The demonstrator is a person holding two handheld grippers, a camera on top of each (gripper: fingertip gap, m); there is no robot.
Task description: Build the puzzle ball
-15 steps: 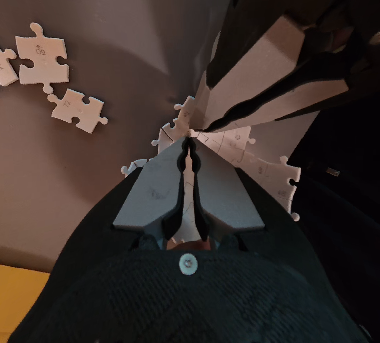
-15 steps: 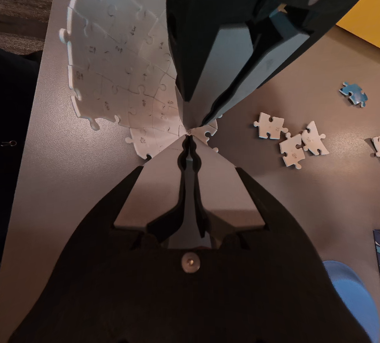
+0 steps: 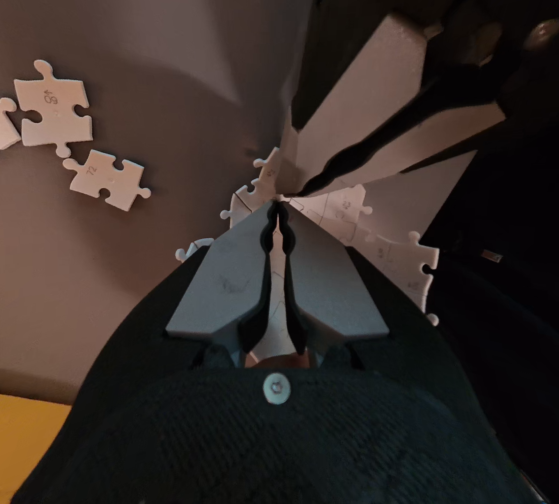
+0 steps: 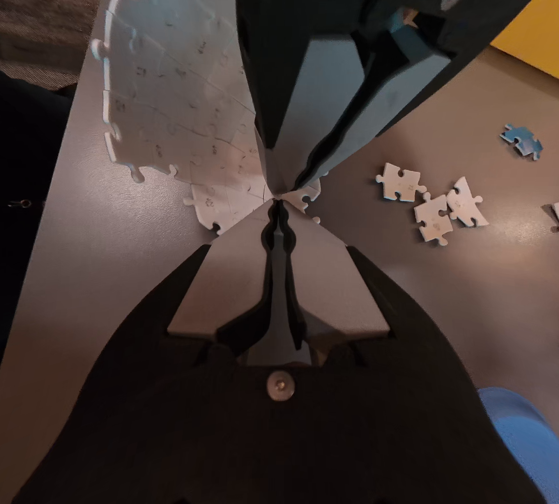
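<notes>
Both the left gripper (image 3: 277,202) and right gripper (image 4: 278,202) pinch the curved puzzle shell (image 4: 169,90) above the desk (image 4: 75,232), seemingly seating a joint; next probably needs a loose piece (image 4: 399,187).

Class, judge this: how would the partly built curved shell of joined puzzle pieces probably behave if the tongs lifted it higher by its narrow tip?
The curved shell is many thin interlocked pieces, so it would likely flex and might part at a seam. It looks light for its size. With the left tongs and right tongs both pinching only the narrow tip, the wide end would probably sag or swing.
</notes>
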